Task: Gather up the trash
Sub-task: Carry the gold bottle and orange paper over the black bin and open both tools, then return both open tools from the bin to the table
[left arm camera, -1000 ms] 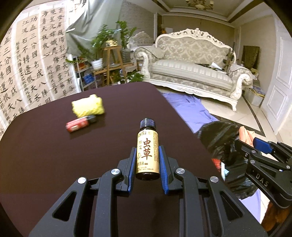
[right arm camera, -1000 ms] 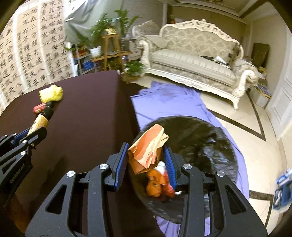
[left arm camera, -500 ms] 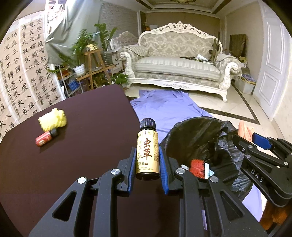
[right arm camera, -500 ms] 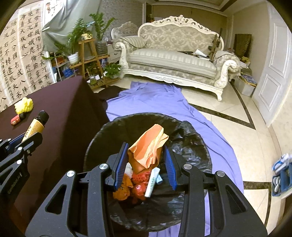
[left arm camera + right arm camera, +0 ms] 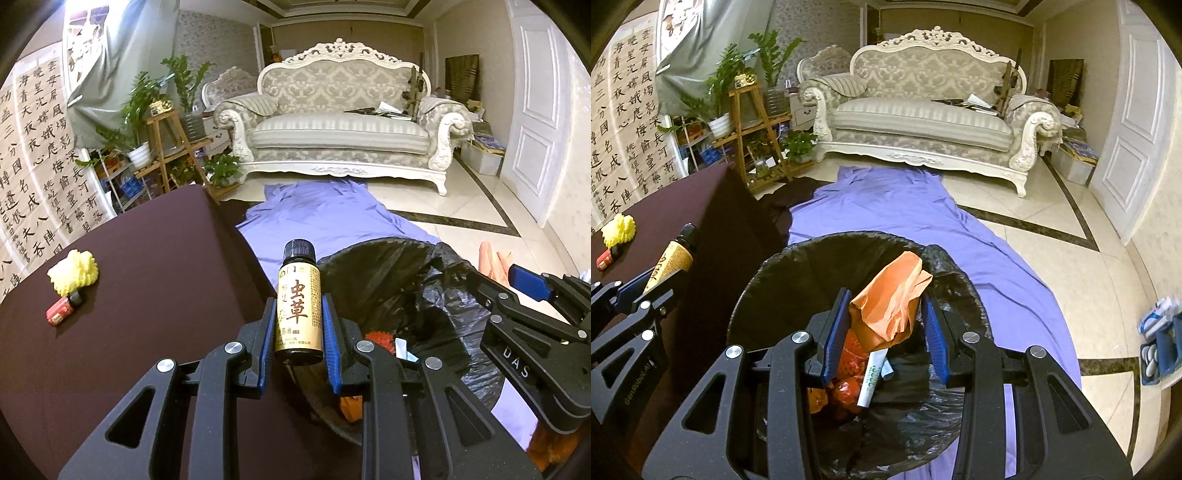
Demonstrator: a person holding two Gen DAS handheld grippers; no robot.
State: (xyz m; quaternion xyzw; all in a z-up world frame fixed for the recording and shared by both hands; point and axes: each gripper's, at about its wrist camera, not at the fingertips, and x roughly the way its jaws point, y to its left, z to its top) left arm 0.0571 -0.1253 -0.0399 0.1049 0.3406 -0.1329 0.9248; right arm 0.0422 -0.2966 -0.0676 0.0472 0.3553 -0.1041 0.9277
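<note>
Nearest the left wrist camera, left tongs point(image 5: 298, 328) closed on a small brown bottle point(image 5: 298, 310), gold label with red characters, black cap upward, blue pads point(image 5: 266, 332) pressed to both its sides; bottle held over the edge of the dark maroon surface point(image 5: 147, 295), just beside the bin. Nearest the right wrist camera, right tongs point(image 5: 886, 328) set narrow around a crumpled orange paper bag point(image 5: 892, 304), left pad touching it; contact at the right pad cannot be told; bag held directly above the open mouth of the bin. Below: round trash bin with black liner point(image 5: 798, 258), standing on the floor against the surface's corner, containing red netting point(image 5: 851, 356), a white tube with green print point(image 5: 872, 376), and other orange and red scraps. Farther left, on the surface: yellow crumpled wad point(image 5: 74, 272) touching a small red item with a black end point(image 5: 62, 309), both well apart from the bottle. Beneath and beyond the bin: purple cloth point(image 5: 897, 199) spread over the tiled floor. Far: ornate white sofa point(image 5: 343, 125), wooden plant stand with potted plants point(image 5: 173, 140), calligraphy hanging point(image 5: 33, 155) at left, white door point(image 5: 535, 122) at right.
</note>
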